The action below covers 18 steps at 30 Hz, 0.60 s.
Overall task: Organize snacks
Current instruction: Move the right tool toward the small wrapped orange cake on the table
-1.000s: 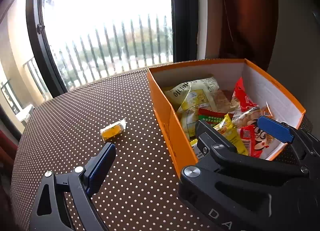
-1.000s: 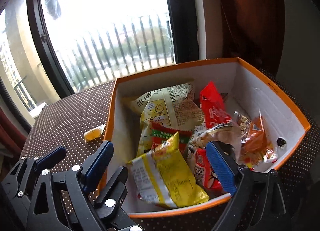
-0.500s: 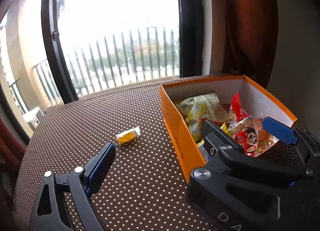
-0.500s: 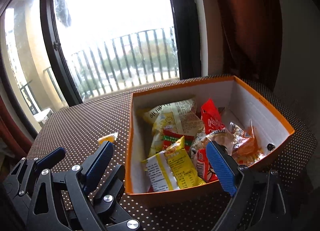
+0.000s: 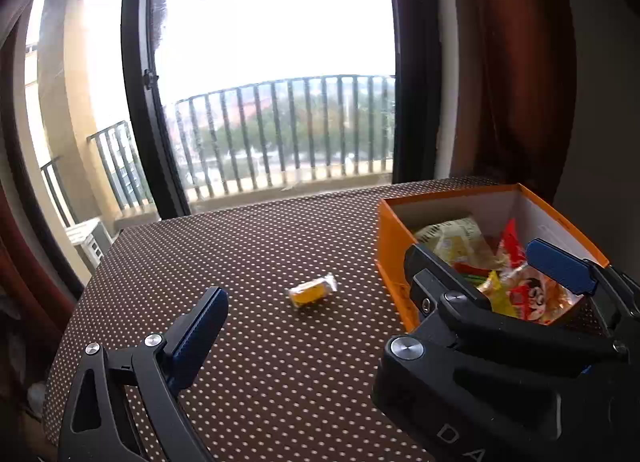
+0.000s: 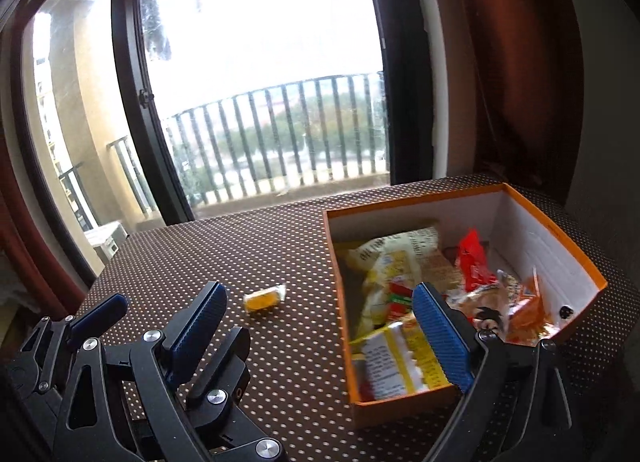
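Note:
A small yellow wrapped snack (image 5: 312,292) (image 6: 265,299) lies alone on the brown dotted table (image 5: 240,246), left of the orange box (image 5: 390,250) (image 6: 552,226). The box holds several snack packs, among them a pale yellow bag (image 6: 394,258) and a red pack (image 6: 474,262). My left gripper (image 5: 320,322) is open and empty, back from the yellow snack; its right finger is hidden behind the right gripper's body (image 5: 480,382). My right gripper (image 6: 320,302) is open and empty, straddling the box's near left corner from above. The left gripper (image 6: 160,342) shows at the lower left there.
A tall window with a black frame (image 5: 140,102) and a balcony railing stands beyond the table's far edge. A dark red curtain (image 5: 520,82) hangs behind the box. The table edge curves away at the left (image 5: 80,302).
Both grippers have drawn back and up from the box, which now looks smaller and farther right. The yellow snack and the box stay where they were. Both grippers stay open.

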{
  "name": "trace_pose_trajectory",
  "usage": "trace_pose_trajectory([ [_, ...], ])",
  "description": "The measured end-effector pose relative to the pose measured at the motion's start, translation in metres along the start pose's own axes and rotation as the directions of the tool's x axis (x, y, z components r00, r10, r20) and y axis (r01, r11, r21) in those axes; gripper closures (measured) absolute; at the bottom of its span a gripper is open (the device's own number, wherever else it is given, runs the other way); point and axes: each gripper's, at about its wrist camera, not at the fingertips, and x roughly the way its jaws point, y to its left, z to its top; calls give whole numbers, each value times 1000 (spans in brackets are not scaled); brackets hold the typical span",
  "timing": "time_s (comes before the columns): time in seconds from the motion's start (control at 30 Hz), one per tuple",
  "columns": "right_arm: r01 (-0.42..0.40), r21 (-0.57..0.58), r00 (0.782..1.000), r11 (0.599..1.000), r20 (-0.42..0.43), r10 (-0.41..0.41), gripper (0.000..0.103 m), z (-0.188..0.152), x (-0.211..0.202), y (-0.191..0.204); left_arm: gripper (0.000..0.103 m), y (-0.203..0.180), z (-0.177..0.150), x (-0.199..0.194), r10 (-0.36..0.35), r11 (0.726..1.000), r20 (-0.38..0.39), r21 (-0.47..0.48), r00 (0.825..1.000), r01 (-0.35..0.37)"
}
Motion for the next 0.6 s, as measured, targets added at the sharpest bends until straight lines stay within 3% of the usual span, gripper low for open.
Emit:
trace_pose_trajectory([
  [0.6, -60, -61, 998, 996, -38, 57, 5, 0, 61, 56, 5, 54, -4, 49, 67, 998, -41, -13, 997, -68],
])
